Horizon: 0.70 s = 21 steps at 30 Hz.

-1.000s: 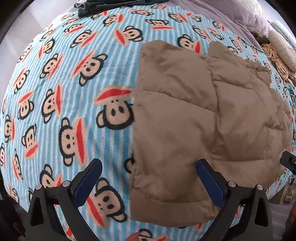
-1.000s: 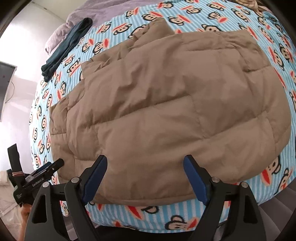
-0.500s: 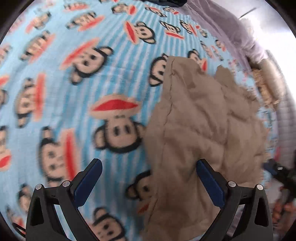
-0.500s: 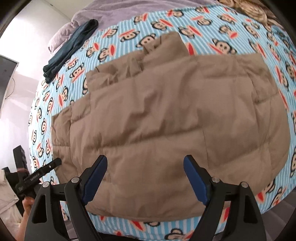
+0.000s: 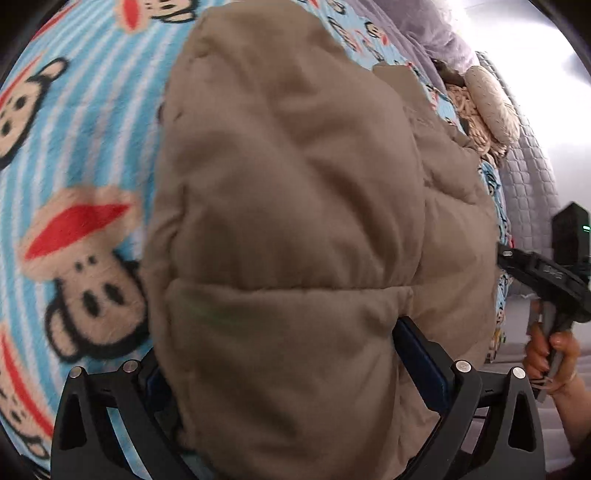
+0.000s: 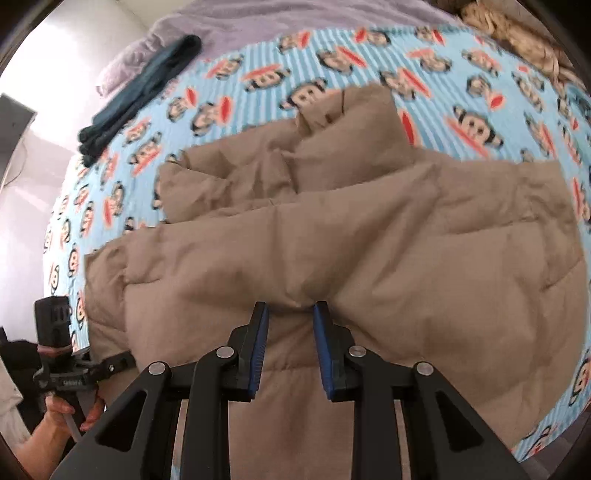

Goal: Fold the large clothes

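Note:
A tan puffy jacket (image 5: 295,184) lies spread on a bed covered by a blue striped monkey-print blanket (image 5: 74,129). My left gripper (image 5: 280,343) stands wide over the jacket's left edge. The padded fabric bulges between its jaws and hides the left finger. In the right wrist view the jacket (image 6: 369,240) fills the middle. My right gripper (image 6: 290,310) is closing on the near hem, with a pucker of fabric pinched between its blue pads. Each view shows the other gripper held by a hand at the bed's edge: the right gripper (image 5: 546,273), the left gripper (image 6: 62,369).
A dark teal garment (image 6: 140,96) lies folded at the far left of the blanket (image 6: 258,66). A lavender quilt (image 6: 295,14) covers the head of the bed. A knitted pillow (image 5: 491,103) and a tan fringed throw (image 6: 517,40) sit at the far right.
My left gripper has dropped and tilted down onto the jacket's left edge, which now sits between its jaws. My right gripper's jaws have narrowed from wide onto the near hem.

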### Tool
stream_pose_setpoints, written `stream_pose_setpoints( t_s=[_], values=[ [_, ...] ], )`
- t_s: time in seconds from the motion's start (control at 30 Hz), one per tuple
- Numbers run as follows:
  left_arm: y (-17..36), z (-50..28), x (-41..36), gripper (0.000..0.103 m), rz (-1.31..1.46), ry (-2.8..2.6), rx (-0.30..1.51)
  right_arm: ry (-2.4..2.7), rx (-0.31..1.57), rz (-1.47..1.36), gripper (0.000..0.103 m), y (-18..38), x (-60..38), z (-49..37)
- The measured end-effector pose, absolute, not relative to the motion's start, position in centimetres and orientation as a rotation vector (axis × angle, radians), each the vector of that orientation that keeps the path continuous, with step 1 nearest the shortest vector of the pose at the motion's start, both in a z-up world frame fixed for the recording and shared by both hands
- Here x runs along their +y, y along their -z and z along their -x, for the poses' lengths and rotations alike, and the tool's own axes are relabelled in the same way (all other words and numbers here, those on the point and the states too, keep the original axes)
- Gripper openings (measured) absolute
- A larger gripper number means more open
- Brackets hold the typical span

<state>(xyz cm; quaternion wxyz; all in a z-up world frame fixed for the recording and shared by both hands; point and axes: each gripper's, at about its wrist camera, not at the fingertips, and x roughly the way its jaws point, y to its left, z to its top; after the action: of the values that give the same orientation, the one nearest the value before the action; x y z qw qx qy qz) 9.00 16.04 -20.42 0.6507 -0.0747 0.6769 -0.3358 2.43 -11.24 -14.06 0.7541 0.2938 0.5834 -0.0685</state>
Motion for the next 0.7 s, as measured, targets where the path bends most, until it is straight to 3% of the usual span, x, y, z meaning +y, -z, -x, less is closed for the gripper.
stream_pose_setpoints(
  t_s=[0.2,0.27,0.33,0.4,0.5,0.7],
  values=[
    [21.0,-8.9,15.4,0.102,0.16,0.784,1.541,0.163,1.288,-0.692,0.028,16.8,-11.3,-2.5],
    [20.8,-8.8,14.7,0.097,0.148,0.787,1.529,0.162,1.292,-0.694,0.027,17.3,-11.3,-2.6],
    [20.2,-8.4,14.4,0.053,0.2,0.845,1.525,0.166,1.297,-0.698,0.027,17.7,-11.3,-2.7],
    [19.3,-8.3,13.9,0.034,0.259,0.872,1.532,0.169,1.304,-0.703,0.027,18.1,-11.3,-2.8],
    [16.4,-7.5,12.9,0.029,0.305,0.907,1.517,0.166,1.311,-0.704,0.027,18.6,-11.4,-2.9],
    [8.5,-4.8,7.5,0.029,0.294,1.017,1.454,0.11,1.292,-0.76,0.027,19.5,-12.4,-2.5]
  ],
)
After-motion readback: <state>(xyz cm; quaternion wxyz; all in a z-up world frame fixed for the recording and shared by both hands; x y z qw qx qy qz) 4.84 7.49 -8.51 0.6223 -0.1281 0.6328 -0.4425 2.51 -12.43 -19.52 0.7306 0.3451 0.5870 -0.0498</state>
